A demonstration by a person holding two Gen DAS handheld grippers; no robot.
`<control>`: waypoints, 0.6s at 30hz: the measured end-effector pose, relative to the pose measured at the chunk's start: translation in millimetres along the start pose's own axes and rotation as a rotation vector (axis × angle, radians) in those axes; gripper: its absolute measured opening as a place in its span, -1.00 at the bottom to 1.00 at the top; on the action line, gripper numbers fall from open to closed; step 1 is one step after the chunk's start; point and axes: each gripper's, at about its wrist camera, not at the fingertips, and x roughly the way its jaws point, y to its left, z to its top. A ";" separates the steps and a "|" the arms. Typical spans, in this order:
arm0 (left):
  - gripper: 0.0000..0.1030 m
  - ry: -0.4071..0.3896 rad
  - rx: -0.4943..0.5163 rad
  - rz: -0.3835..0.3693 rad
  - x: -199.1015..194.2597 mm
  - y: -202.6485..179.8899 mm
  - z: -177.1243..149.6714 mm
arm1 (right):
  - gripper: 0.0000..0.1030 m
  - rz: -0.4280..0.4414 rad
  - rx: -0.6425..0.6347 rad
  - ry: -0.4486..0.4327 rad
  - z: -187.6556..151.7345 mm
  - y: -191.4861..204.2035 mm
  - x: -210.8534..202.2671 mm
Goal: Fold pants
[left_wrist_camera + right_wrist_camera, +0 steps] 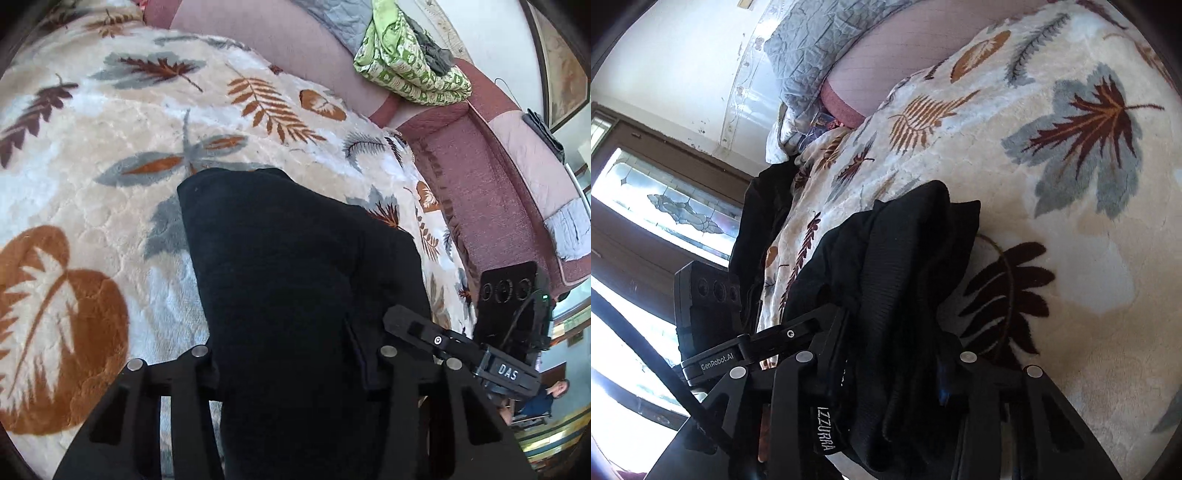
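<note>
The black pants lie bunched on a cream blanket with a leaf print. In the left wrist view my left gripper is shut on a thick fold of the pants, and the cloth hides its fingertips. In the right wrist view my right gripper is shut on the ribbed waistband end of the pants, with a label hanging by the left finger. The right gripper also shows in the left wrist view, close beside the left one. The left gripper shows in the right wrist view.
A maroon sofa runs along the blanket's far side, with a green patterned cloth and a grey quilt on it. Another dark garment hangs at the blanket's edge. A person sits at the far right. A window is at left.
</note>
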 end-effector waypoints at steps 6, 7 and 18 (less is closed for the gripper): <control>-0.10 -0.082 -0.001 0.005 -24.0 -7.4 6.9 | -0.23 -0.056 -0.126 -0.032 3.4 37.1 -8.3; -0.10 -0.090 -0.003 0.001 -26.1 -7.1 12.2 | -0.23 -0.053 -0.134 -0.039 6.4 40.8 -9.2; -0.10 -0.147 0.036 0.060 -7.5 -4.0 106.9 | -0.24 -0.074 -0.154 -0.072 88.9 53.3 13.1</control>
